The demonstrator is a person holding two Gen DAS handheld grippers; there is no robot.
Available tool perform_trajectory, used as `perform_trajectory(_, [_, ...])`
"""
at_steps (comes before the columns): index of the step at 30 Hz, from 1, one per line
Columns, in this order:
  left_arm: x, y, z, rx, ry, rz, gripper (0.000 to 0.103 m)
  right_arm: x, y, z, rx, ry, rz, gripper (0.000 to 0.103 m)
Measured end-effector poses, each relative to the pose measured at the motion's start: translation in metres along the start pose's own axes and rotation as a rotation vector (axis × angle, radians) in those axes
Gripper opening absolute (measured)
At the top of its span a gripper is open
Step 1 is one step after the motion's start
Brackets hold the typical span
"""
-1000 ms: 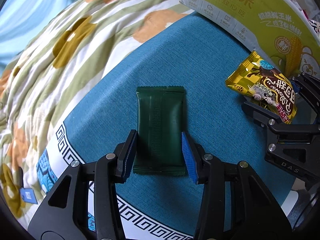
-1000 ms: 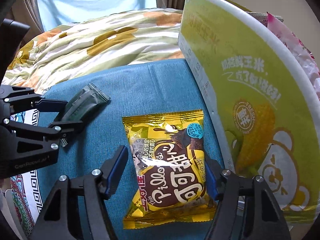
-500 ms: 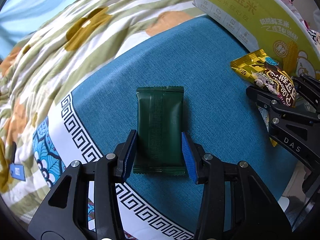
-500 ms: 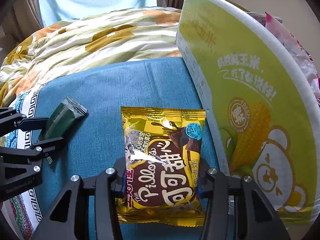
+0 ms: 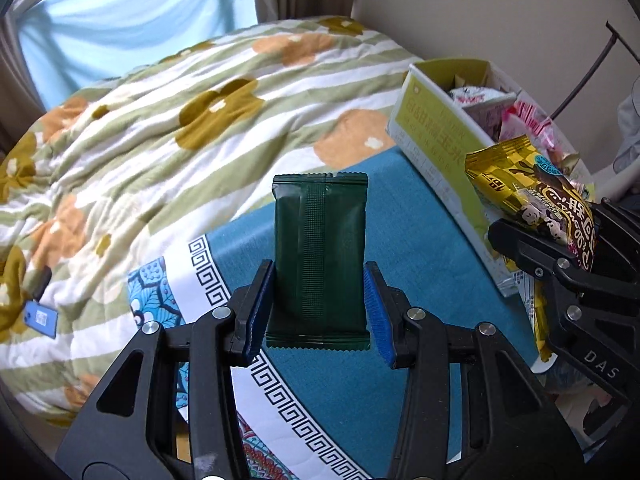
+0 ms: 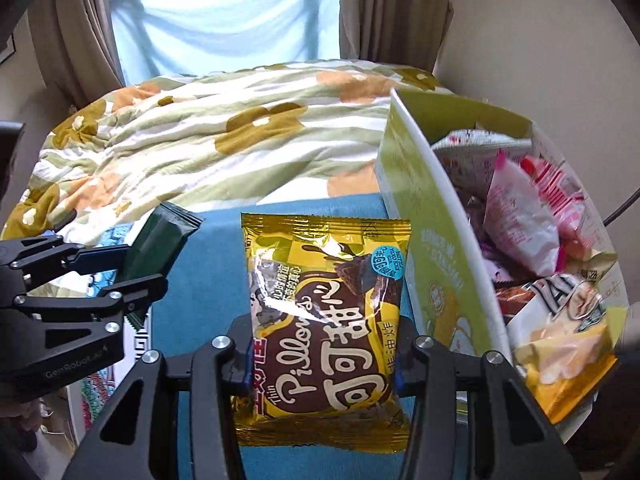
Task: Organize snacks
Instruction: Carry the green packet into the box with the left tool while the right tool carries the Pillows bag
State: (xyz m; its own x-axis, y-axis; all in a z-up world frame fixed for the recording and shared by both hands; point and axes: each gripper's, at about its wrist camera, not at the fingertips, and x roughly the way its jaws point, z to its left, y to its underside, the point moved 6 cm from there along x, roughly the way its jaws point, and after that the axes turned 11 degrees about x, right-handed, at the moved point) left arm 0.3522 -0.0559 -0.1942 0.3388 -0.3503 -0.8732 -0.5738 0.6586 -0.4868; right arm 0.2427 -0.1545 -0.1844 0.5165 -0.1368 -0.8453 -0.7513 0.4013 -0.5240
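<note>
Left hand-held gripper (image 5: 318, 312) pinches my dark green foil packet (image 5: 320, 248); right hand-held gripper (image 6: 322, 354) clamps the yellow chocolate-snack bag (image 6: 326, 312), both probably bound for the yellow-green cardboard box (image 6: 436, 240).

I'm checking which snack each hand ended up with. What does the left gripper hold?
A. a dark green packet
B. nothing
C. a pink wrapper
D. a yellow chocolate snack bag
A: the left gripper is shut on the dark green packet, its blue pads pressing both edges; the yellow snack bag sits in the right gripper.
</note>
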Motion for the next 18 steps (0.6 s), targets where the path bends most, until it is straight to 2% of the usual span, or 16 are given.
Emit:
perform_trajectory(3, [-0.023,-0.02,-0.014,-0.016,-0.013,-0.052,0.04,-0.031,-0.017,-0.003,0.007,-0.07,-0.035,0.044])
perform_trajectory(8, [-0.049,-0.055,-0.052,-0.06,-0.042,-0.116,0.04,-0.071,-0.042,-0.033,0.009,-0.148,-0.088,0.044])
perform_trajectory(13, [-0.06,-0.091,-0.105,-0.137,-0.012,-0.177,0.04,-0.095,-0.07,-0.083,-0.019,-0.208,-0.141,0.044])
perform_trajectory(18, [-0.049,-0.122,-0.169,-0.134,-0.022,-0.192,0.04,-0.11,-0.094,-0.15,-0.027,-0.214,-0.171,0.044])
